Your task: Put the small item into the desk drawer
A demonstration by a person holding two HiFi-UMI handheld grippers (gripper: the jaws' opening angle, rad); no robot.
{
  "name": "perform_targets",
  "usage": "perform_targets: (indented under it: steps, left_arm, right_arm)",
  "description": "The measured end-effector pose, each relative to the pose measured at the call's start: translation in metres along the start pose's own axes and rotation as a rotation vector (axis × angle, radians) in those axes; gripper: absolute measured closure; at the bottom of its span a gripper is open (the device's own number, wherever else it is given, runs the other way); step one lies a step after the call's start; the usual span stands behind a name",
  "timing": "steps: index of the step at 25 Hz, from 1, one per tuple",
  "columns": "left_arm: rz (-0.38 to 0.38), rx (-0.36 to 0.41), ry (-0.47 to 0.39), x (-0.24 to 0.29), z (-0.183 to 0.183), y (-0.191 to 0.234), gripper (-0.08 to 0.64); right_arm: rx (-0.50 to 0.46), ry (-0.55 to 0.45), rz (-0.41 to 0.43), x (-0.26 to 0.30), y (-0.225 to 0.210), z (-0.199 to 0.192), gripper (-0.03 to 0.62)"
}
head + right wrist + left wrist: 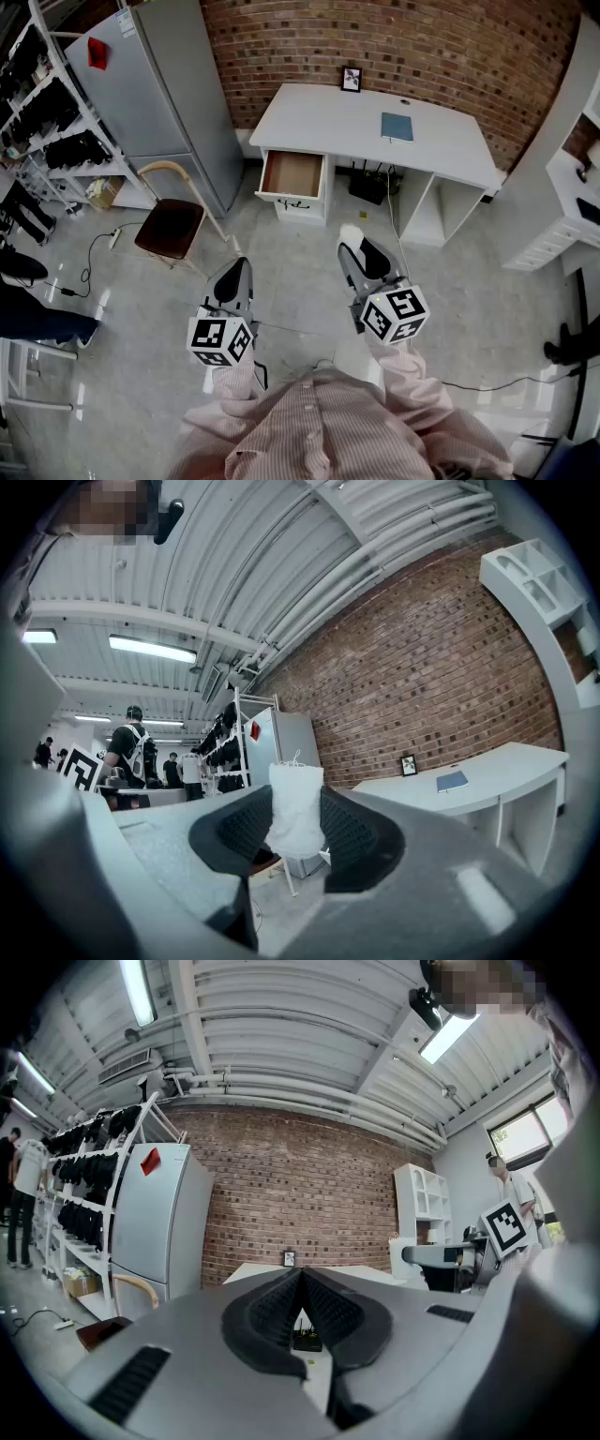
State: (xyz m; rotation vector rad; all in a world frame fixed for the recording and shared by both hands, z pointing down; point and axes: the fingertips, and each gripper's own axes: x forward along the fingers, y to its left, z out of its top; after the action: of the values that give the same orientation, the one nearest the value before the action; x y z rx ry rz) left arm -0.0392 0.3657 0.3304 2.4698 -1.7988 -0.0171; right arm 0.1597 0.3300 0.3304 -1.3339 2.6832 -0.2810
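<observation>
A red brick wall [422,47] and a grey floor [300,281] frame the room, with people standing in the background of the right gripper view. One grey refrigerator [159,94] stands at the left. Beside it one white tabletop [309,117] sits against the wall, and its one drawer [292,174] is pulled open with a bare brown bottom. One wooden chair [171,225] stands near the refrigerator. The two tongs hang over the floor, well apart from the drawer. The left tongs [302,1277] are pressed together with nothing between them. The right tongs [361,251] stand wide and clamp the one small white pouch [296,813]. Its long axis runs along the jaws, and its gathered, threaded end points outward toward the tabletop. One blue notebook [397,127] and one small picture frame [352,80] rest on the tabletop.
</observation>
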Motion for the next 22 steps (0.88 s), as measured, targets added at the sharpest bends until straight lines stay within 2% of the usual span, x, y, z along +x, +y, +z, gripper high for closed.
perform_targets:
  steps: [22]
  left_arm:
    - [0.03,-0.025,-0.001,0.025,-0.013,-0.024,0.561]
  right_arm:
    - [0.037,-0.018,-0.016,-0.013,-0.05,-0.001,0.436]
